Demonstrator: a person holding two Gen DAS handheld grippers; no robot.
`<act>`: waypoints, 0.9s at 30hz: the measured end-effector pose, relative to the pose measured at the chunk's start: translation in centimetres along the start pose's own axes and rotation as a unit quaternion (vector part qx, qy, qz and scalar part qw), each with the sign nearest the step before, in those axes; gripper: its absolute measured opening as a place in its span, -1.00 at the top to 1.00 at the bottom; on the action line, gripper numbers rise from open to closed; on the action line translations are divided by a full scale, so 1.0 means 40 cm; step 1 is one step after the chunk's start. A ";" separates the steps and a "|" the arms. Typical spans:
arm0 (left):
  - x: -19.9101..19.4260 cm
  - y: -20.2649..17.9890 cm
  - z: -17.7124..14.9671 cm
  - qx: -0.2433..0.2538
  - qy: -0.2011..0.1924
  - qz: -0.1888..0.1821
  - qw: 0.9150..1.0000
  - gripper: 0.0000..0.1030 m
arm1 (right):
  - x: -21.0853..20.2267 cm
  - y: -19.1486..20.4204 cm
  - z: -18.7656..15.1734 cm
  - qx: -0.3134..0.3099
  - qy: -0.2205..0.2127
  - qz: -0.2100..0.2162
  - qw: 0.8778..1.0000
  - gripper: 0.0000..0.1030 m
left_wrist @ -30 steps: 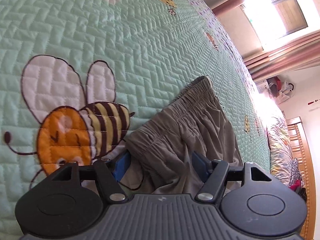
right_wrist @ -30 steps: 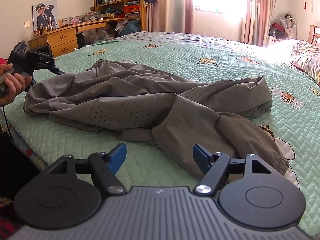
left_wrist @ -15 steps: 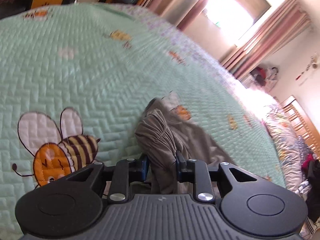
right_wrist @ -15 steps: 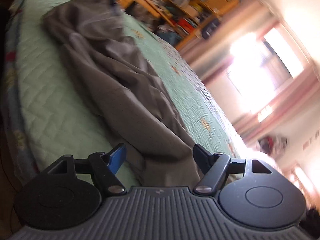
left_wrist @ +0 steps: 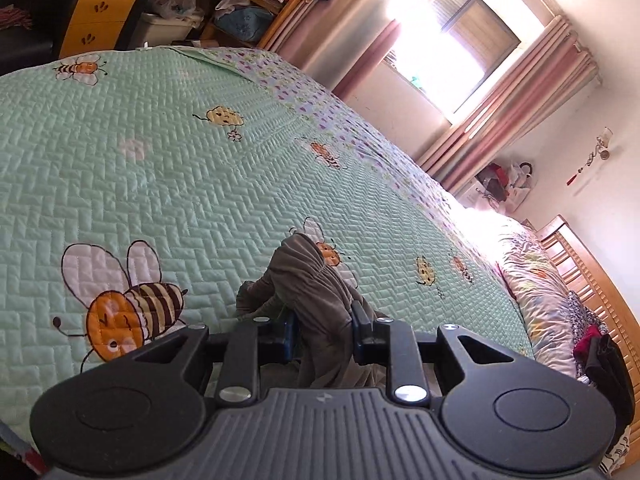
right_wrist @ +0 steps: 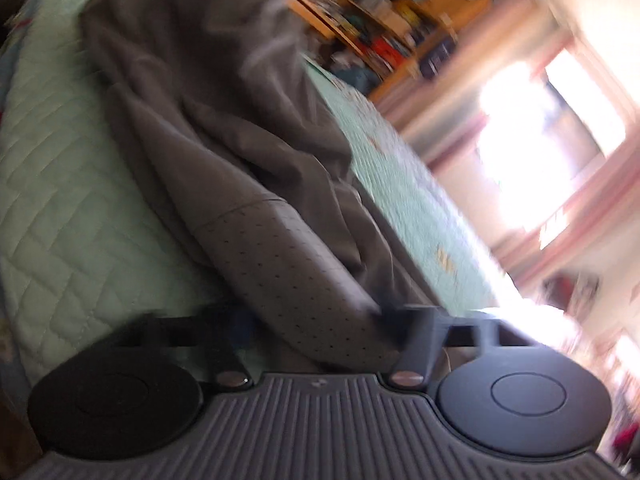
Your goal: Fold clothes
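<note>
Grey trousers (left_wrist: 308, 268) lie on a green quilted bed (left_wrist: 180, 160). In the left wrist view my left gripper (left_wrist: 324, 320) is shut on their gathered elastic band, which stands bunched up above the quilt. The right wrist view is blurred and rolled to one side. There the trousers (right_wrist: 224, 120) stretch away across the bed (right_wrist: 48, 200), and a perforated panel of the fabric (right_wrist: 304, 280) lies between the fingers of my right gripper (right_wrist: 324, 320). Its jaws are closing but still stand wide around the cloth.
A wooden desk with drawers (left_wrist: 104, 4) and shelves stand beyond the bed's far side. A bright window with pink curtains (left_wrist: 460, 40) is at the back. Pillows (left_wrist: 532, 280) and a wooden headboard (left_wrist: 592, 280) lie to the right. A bookshelf (right_wrist: 392, 32) shows behind the trousers.
My left gripper shut on the gathered band and lifted it off the quilt. My right gripper rolled sideways and moved onto the trouser leg, with cloth now between its fingers.
</note>
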State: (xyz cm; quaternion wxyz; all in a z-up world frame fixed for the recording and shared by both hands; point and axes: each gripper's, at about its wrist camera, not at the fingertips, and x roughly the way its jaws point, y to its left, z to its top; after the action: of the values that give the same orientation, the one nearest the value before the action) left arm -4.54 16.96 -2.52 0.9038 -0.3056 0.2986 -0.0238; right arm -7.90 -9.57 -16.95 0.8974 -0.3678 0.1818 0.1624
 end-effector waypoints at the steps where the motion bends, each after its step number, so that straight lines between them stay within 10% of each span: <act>1: -0.002 -0.004 -0.002 0.001 -0.001 0.005 1.000 0.46 | -0.012 -0.013 -0.002 0.018 -0.002 -0.015 1.000 0.79; 13: -0.101 -0.116 -0.022 0.058 -0.048 0.021 0.997 0.54 | -0.347 -0.293 0.037 0.127 -0.146 -0.218 0.957 0.81; 27: -0.432 -0.384 -0.028 0.187 -0.221 -0.050 0.956 0.57 | -0.651 -0.547 0.110 0.189 -0.324 -0.290 0.881 0.81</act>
State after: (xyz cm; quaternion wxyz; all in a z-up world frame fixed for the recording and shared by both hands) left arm -17.20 7.79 14.56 0.9859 -0.1436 0.0659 -0.0556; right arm -20.64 -25.34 10.74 0.9656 -0.1544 -0.2065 -0.0324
